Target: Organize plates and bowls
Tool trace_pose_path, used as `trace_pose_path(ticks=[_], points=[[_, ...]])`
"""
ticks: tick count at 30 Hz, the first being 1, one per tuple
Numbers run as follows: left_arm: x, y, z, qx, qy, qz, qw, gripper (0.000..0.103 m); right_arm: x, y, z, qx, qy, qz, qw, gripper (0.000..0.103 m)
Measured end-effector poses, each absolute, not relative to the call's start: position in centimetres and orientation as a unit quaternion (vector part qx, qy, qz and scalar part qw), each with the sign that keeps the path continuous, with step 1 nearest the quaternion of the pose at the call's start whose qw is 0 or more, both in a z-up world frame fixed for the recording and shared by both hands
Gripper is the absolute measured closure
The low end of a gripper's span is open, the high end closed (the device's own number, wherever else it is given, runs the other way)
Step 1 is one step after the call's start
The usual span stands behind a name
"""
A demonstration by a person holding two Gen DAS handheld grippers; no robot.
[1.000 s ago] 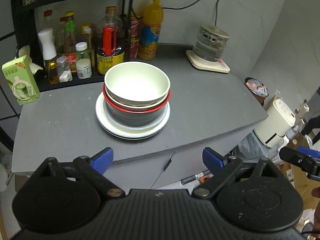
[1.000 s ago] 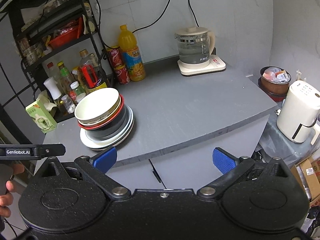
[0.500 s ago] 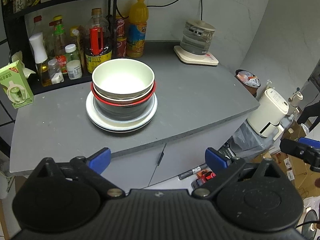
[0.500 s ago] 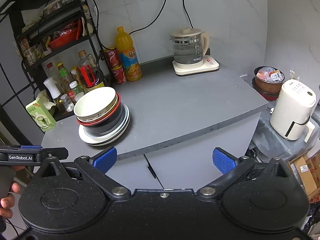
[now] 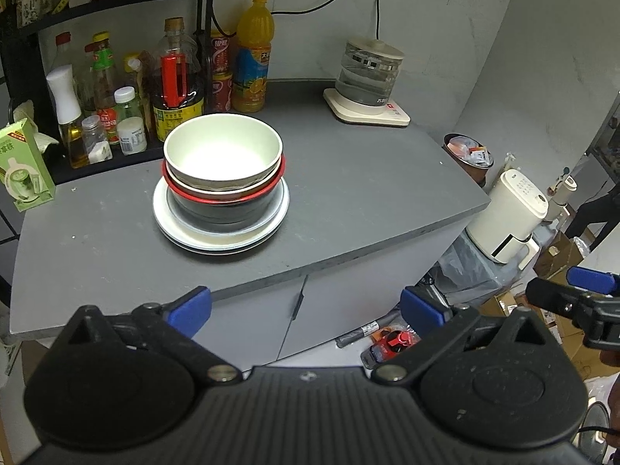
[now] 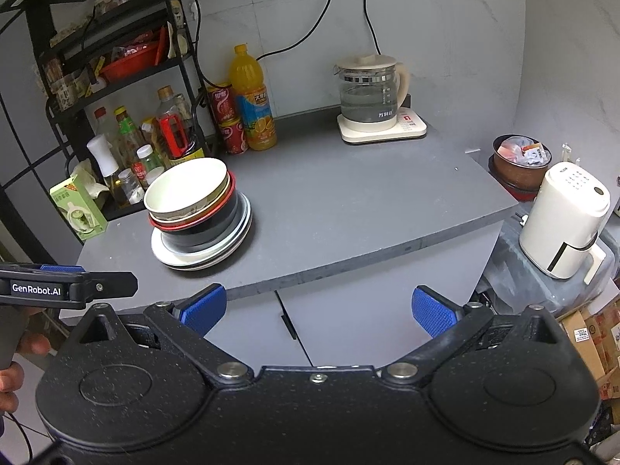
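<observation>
Left gripper (image 5: pixel 306 308): jaws spread wide, nothing between the blue pads, held off the front edge of the grey counter (image 5: pixel 348 201), above the cabinet doors. Right gripper (image 6: pixel 317 308): likewise released and empty, also in front of the counter edge, beside the left one. Nothing lies on the counter between either gripper and the stack. Stack sits on the left half of the counter: white plates (image 5: pixel 221 232) at the bottom, on them a black bowl (image 5: pixel 224 213), then a red-rimmed bowl (image 5: pixel 224 193), with a cream bowl (image 5: pixel 223 153) nested on top, tilted slightly. Just behind the stack: oil bottle (image 5: pixel 176 85) and small jars at the foot of a black rack (image 6: pixel 116 58); a green carton (image 5: pixel 25 168) to its left. Further back: red cans (image 6: pixel 226 116) and an orange drink bottle (image 5: pixel 252 66). Back right, well apart from the stack: glass kettle (image 6: pixel 368 93) on its base. Off the counter's right end: white appliance (image 6: pixel 562 221).
</observation>
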State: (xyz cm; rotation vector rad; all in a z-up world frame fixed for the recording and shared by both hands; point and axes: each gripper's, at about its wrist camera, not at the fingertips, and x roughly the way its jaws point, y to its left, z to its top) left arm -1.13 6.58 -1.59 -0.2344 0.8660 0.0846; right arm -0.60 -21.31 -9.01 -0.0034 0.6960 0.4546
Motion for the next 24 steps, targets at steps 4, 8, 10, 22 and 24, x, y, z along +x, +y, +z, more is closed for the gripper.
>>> trace_pose_path(ticks=[4, 8, 10, 22, 24], points=[[-1.03, 6.48, -1.62, -0.115, 0.418, 0.041, 0.900, 0.000, -0.55, -21.34, -9.18, -0.002, 0.341, 0.222, 0.914, 0.000], [-1.03, 6.48, -1.62, -0.118, 0.418, 0.040, 0.900, 0.000, -0.67, -21.35, -9.10, -0.006, 0.338, 0.227, 0.913, 0.000], [-0.98, 6.45, -1.63, -0.116, 0.418, 0.039, 0.900, 0.000, -0.69, -21.35, -9.12, -0.005, 0.339, 0.227, 0.913, 0.000], [-1.12, 6.86, -1.92, -0.118, 0.421, 0.042, 0.898, 0.000, -0.45, -21.68, -9.30, -0.003, 0.343, 0.225, 0.912, 0.000], [-1.14, 6.95, -1.89, -0.118, 0.420, 0.041, 0.899, 0.000, -0.43, -21.64, -9.30, -0.003, 0.343, 0.226, 0.912, 0.000]])
